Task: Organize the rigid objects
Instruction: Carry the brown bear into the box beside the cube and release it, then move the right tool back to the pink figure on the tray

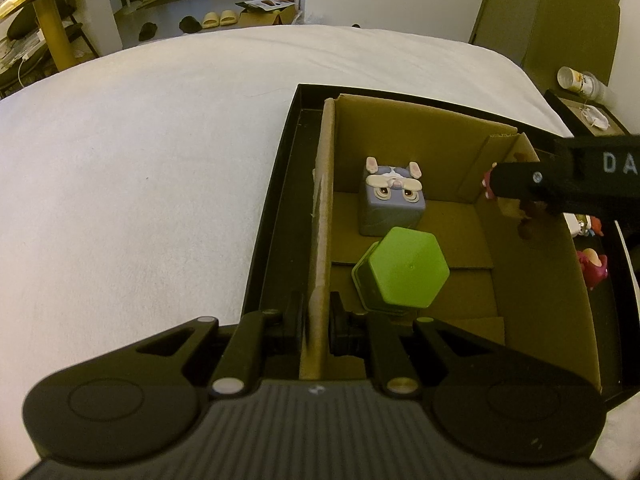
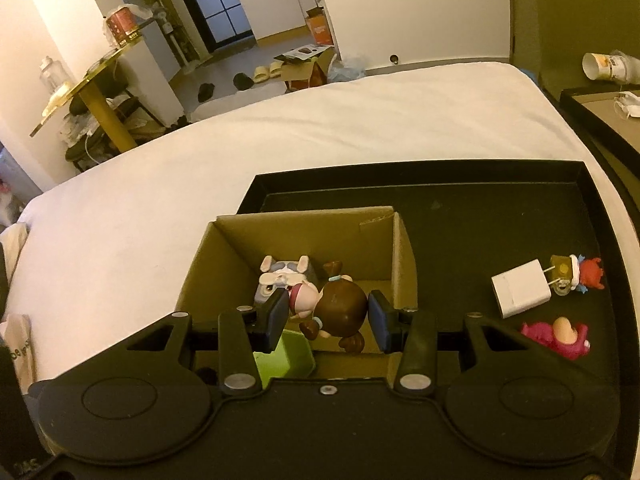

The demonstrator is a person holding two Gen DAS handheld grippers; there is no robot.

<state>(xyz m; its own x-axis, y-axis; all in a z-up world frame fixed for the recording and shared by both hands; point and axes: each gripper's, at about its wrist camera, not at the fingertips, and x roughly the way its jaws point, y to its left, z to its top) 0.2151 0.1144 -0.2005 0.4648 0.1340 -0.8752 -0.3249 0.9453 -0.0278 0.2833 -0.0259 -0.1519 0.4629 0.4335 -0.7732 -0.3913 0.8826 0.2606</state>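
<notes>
Pinching the cardboard box [image 1: 320, 216] left wall between left gripper [image 1: 316, 322] fingers; hanging spread over the box, right gripper [image 2: 328, 320] fingers flanking, not visibly gripping, the brown doll [image 2: 340, 308]. Open tray [image 2: 460, 216] floor rightward.

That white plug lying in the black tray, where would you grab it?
Across the white plug's two long flat sides, coming straight down from above. It lies flat on the black tray, its block-shaped body giving parallel faces for the fingers. Avoid the pronged end: its prongs point at the small toy right beside it.
</notes>
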